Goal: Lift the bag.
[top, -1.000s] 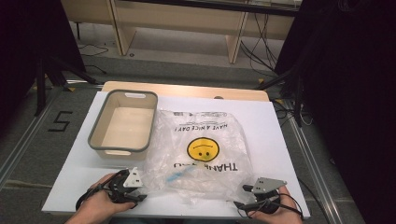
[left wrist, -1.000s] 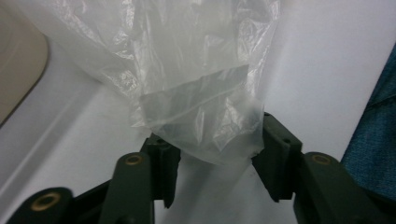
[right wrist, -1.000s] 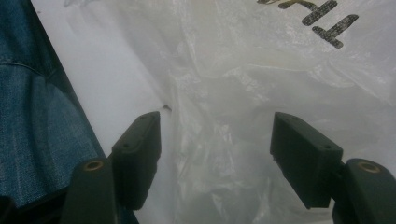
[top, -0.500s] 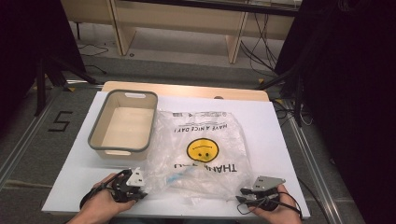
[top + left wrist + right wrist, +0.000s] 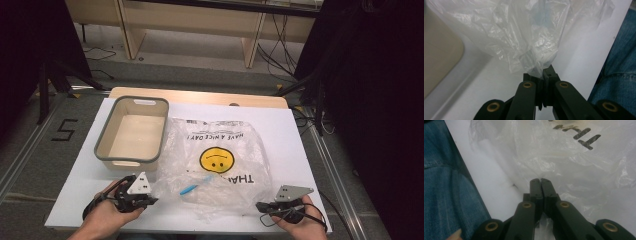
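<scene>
Two grippers (image 5: pixel 155 199) (image 5: pixel 260 206) clamped on bag (image 5: pixel 220 165) corners, table edge (image 5: pixel 190 226) alongside.

From above our side we are looking forward and down over the white table (image 5: pixel 300 135). Each gripper camera is peering along its jaws, very near the plastic bag (image 5: pixel 524 37), which all views are sharing.

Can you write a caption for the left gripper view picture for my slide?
The left gripper, jaws shut, pinches a bunched corner of the clear plastic bag above the white table.
</scene>
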